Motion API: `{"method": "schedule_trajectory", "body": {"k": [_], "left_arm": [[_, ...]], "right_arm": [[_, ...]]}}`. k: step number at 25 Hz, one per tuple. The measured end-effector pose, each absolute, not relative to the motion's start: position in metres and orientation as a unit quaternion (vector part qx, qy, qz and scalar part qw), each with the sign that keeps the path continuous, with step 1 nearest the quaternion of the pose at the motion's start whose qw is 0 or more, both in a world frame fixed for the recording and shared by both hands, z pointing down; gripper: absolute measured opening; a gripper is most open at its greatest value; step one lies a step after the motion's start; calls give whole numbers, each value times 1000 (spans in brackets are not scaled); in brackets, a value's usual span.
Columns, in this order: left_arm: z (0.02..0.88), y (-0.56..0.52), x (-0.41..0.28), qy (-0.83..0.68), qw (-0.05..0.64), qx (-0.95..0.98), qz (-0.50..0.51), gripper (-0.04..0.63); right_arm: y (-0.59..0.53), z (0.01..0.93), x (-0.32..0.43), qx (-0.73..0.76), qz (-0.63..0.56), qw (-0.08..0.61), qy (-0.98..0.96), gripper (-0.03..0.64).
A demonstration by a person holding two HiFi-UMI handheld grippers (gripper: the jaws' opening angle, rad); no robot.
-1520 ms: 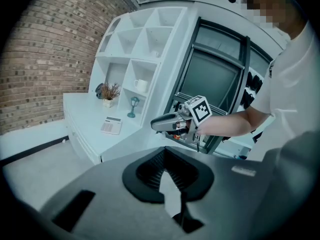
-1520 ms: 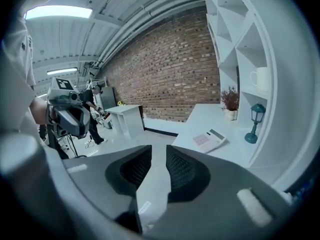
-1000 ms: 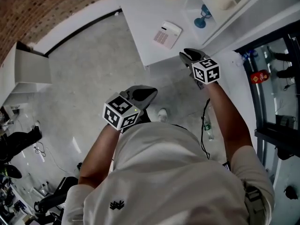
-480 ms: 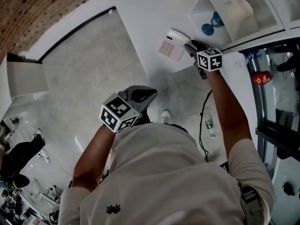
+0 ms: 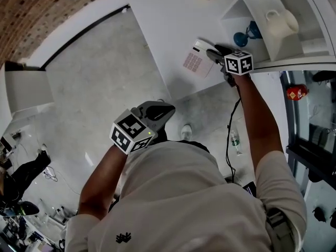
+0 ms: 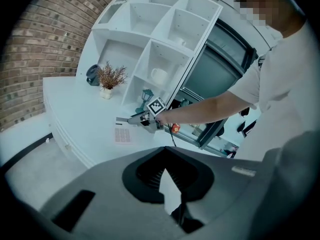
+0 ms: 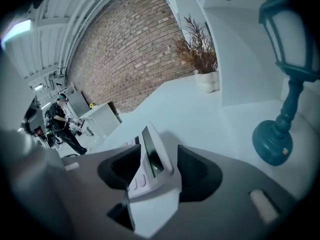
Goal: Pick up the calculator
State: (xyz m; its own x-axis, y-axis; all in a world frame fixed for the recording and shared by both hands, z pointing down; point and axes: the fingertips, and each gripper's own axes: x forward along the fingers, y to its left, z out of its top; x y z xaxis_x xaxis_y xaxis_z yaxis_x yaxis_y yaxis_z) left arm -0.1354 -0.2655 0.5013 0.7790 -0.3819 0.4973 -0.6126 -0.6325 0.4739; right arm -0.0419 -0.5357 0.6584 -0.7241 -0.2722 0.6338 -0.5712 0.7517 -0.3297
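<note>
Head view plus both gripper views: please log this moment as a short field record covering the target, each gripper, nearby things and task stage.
target: calculator, lying on the white counter
right gripper: at the calculator, jaws opening, its display end between them, pads not yet pressing on it
left gripper: low over the floor, away from the counter, jaws together, nothing between them
nearby: blue lamp in a shelf compartment; potted dried plant further along the counter
stage: calculator not yet gripped or lifted
</note>
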Motion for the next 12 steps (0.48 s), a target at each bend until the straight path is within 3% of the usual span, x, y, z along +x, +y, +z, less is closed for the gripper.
{"method": "schedule_trajectory", "body": {"k": [6,12], "left_arm": [[510,-266,-137,-283,333,881,181,6],[512,-267,-134,-294,335,878,177,6]], "right_arm": [[-537,668,-52,206,299,273,-891,218],[-533,662,-54,196,334,234,-892,141]]}}
